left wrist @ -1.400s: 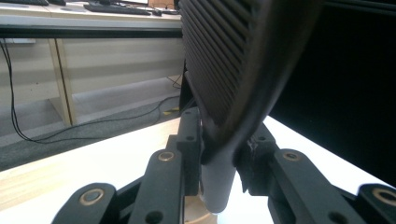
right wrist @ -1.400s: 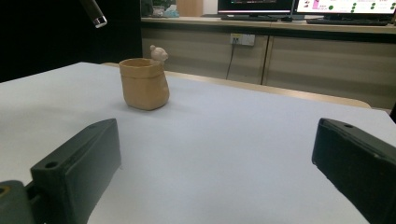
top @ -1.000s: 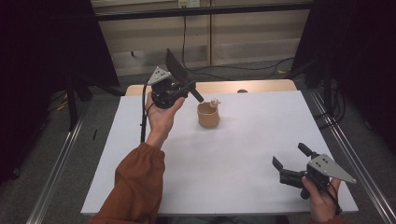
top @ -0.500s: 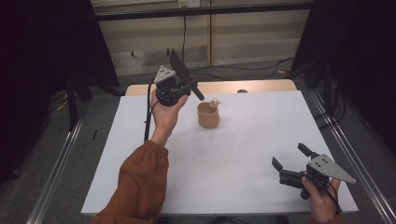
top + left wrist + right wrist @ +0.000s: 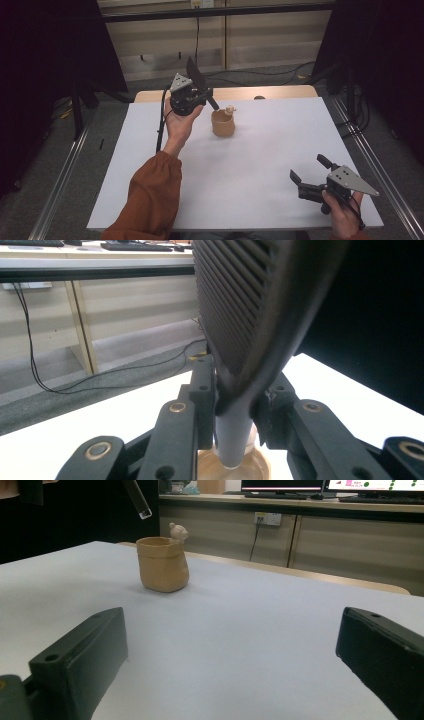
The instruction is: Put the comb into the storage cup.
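A tan bag-shaped cup (image 5: 223,125) with a small bear figure (image 5: 230,109) on its rim stands at the far middle of the white table (image 5: 250,165). My left gripper (image 5: 202,95) is held up just left of the cup and is shut on a dark spatula (image 5: 194,73). Its ribbed blade (image 5: 240,305) points up. Its grey handle end (image 5: 231,440) hangs over the cup's mouth (image 5: 255,467). My right gripper (image 5: 306,175) rests low at the near right, open, with nothing between its jaws. From there the cup (image 5: 162,564) stands ahead, with the handle tip (image 5: 139,502) above it.
A wooden strip (image 5: 280,92) runs along the table's far edge. Cables (image 5: 240,75) lie on the floor beyond it, and metal rails (image 5: 65,175) flank the table. Desks with monitors (image 5: 350,487) stand behind.
My left hand has shifted a little to the right and down with the spatula, bringing the handle end closer over the cup. The right gripper has stayed put.
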`<action>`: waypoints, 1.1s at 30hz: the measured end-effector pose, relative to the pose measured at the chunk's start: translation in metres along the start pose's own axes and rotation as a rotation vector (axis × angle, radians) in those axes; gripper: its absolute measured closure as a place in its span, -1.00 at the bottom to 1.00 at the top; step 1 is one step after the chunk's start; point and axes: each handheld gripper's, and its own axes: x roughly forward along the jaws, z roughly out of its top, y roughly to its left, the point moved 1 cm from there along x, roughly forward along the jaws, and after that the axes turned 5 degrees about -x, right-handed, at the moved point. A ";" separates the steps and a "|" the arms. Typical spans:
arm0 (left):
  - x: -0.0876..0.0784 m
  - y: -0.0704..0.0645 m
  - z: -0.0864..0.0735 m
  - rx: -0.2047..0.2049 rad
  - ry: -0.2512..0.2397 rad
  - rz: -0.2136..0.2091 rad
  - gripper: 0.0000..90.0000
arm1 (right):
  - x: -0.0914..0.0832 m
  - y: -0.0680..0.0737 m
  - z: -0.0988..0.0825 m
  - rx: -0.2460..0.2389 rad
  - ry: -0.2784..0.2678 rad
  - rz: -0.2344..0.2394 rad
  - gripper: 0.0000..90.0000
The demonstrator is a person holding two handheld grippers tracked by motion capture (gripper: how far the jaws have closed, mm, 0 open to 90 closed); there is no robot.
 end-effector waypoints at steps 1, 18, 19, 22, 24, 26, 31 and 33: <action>0.001 0.000 -0.001 0.004 0.004 0.002 0.63 | 0.000 0.000 0.000 0.000 -0.002 0.002 -1.00; 0.009 0.002 -0.016 -0.007 0.040 0.001 0.63 | 0.000 0.000 -0.001 -0.010 -0.002 0.007 -1.00; 0.010 0.002 -0.018 -0.007 0.044 0.003 0.63 | 0.000 0.000 -0.001 -0.015 -0.002 0.006 -1.00; 0.011 0.004 -0.022 -0.004 0.050 0.007 0.63 | 0.000 0.000 -0.001 -0.011 -0.002 0.007 -1.00; 0.012 0.005 -0.024 -0.011 0.055 0.008 0.63 | 0.001 -0.001 -0.001 -0.010 0.000 0.006 -1.00; 0.013 0.005 -0.026 -0.014 0.056 0.012 0.63 | 0.001 -0.001 -0.001 -0.012 0.001 0.005 -1.00; 0.015 0.004 -0.029 -0.005 0.071 0.013 0.63 | 0.001 -0.001 -0.002 -0.011 0.002 0.010 -1.00; 0.016 0.003 -0.030 -0.001 0.073 0.009 0.63 | 0.001 -0.001 -0.002 -0.012 0.003 0.011 -1.00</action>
